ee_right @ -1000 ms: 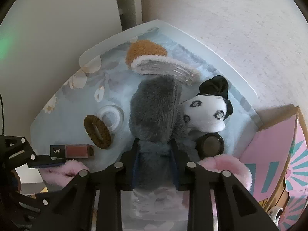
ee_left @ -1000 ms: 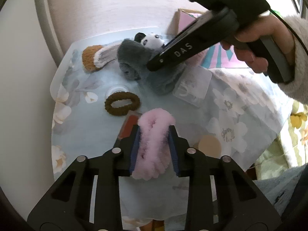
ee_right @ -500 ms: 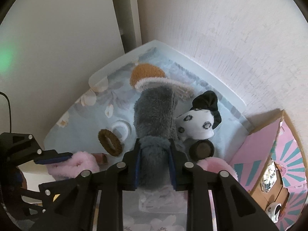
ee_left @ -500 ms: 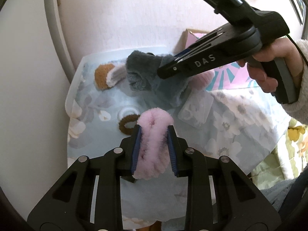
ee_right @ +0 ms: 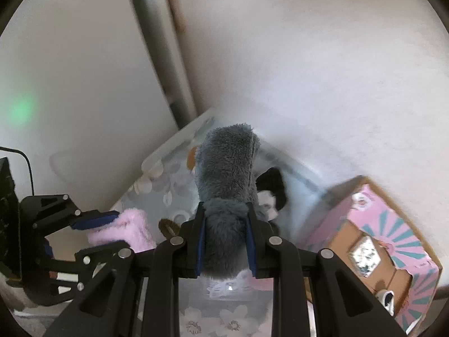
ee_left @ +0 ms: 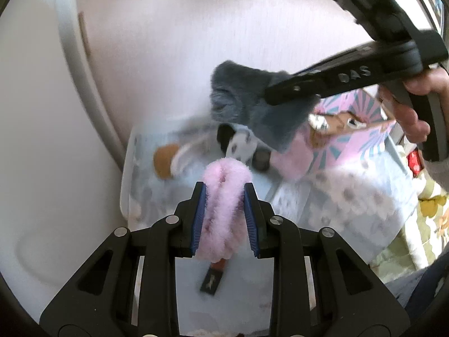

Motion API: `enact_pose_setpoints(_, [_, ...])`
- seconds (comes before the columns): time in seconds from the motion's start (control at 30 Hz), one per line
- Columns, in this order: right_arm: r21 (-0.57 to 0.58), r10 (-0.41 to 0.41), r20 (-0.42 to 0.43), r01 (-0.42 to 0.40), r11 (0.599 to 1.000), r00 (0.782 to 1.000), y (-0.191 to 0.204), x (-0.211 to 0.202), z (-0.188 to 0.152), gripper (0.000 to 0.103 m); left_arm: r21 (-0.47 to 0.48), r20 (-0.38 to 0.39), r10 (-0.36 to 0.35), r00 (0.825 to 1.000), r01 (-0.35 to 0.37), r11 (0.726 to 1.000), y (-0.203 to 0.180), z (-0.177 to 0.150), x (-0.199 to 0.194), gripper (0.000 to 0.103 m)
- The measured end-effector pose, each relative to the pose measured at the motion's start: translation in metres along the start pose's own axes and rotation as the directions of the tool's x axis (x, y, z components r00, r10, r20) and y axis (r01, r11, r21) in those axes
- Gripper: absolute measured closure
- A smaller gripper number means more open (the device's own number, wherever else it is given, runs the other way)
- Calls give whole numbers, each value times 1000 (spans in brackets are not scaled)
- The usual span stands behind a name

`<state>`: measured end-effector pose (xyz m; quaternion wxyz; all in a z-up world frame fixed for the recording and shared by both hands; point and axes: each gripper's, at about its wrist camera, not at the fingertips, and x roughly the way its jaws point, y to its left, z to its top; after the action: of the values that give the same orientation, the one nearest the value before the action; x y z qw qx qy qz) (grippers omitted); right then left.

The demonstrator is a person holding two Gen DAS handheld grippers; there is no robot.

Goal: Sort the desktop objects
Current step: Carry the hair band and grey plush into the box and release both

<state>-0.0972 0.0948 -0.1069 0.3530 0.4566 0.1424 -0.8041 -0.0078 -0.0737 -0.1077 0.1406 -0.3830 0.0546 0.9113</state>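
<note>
My left gripper (ee_left: 224,196) is shut on a pink fluffy hair band (ee_left: 223,196) and holds it above the floral table (ee_left: 350,202). It also shows in the right wrist view (ee_right: 123,229). My right gripper (ee_right: 226,213) is shut on a grey fluffy band (ee_right: 227,179), lifted well above the table; it shows in the left wrist view (ee_left: 249,104) too. An open pink box (ee_right: 376,241) stands at the right. A panda plush (ee_left: 240,143) and a brown-and-white fluffy piece (ee_left: 168,161) lie on the table.
A lipstick (ee_left: 213,276) lies on the table under my left gripper. A brown hair tie (ee_right: 168,227) and a small round compact (ee_left: 262,158) lie near the panda. Another pink fluffy item (ee_left: 291,157) lies beside the box. A wall stands behind the table.
Both grippers have risen well above the table with their fluffy bands. The grey band has come fully off the pile, uncovering the panda plush.
</note>
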Motion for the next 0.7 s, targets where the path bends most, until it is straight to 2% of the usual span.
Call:
enact_pose_setpoints(0.17, [59,-49,55,46,997,997,-33,-48,1,81,55,36,-18,999,16,998,-17,53,2,79])
enact_pose_setpoints(0.23, [88,-76,58,71,994,995,-50,-66,-3,81,75,31,-22,999,19,997,-26,73,9,79])
enact_pose_setpoints(0.37, [153,-160,42,152,977,986,-91,-96,-20,80,125,40,-72,997,66,990,-56,112,27,79])
enact_pose_setpoints(0.57, [267,-237,-5,229,936,972,-150,-115,-56,80,175,-12,-151,988,151,973,-110,154,75,79])
enact_pose_setpoints(0.7, [353,-267,-57,270,896,962,-190,-111,-82,80,171,-80,-190,978,201,965,-142,172,117,79])
